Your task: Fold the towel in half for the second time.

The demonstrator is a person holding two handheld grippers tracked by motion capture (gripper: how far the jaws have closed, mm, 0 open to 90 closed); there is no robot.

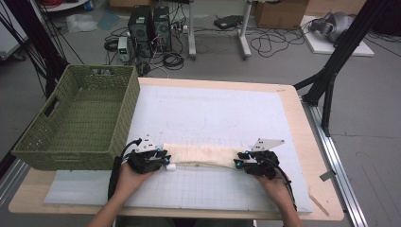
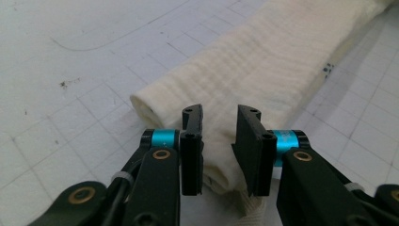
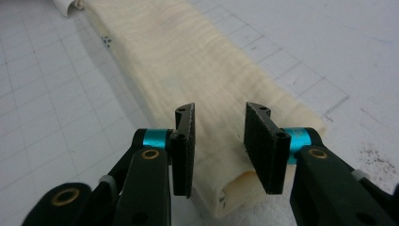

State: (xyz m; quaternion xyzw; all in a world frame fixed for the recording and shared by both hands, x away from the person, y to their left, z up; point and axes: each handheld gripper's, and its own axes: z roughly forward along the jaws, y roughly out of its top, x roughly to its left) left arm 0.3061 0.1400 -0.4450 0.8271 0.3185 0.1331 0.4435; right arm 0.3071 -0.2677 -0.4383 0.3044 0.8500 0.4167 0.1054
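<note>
Folded cloth [image 1: 201, 155] btwn L hand-held gripper [image 1: 166, 158] & R hand-held gripper [image 1: 238, 159], ends under parted jaws.

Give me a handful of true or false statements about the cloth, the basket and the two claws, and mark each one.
1. The folded cloth lies on the white mat between the two claws. True.
2. The basket stands at the right edge of the table. False: it stands at the left edge.
3. The left claw has cloth between its jaws, with a gap showing at the pads. True.
4. The cloth is dark blue. False: it is cream.
5. The right claw is at an end of the cloth. True.
6. The cloth lies inside the basket. False: it lies on the mat, beside the basket.
</note>
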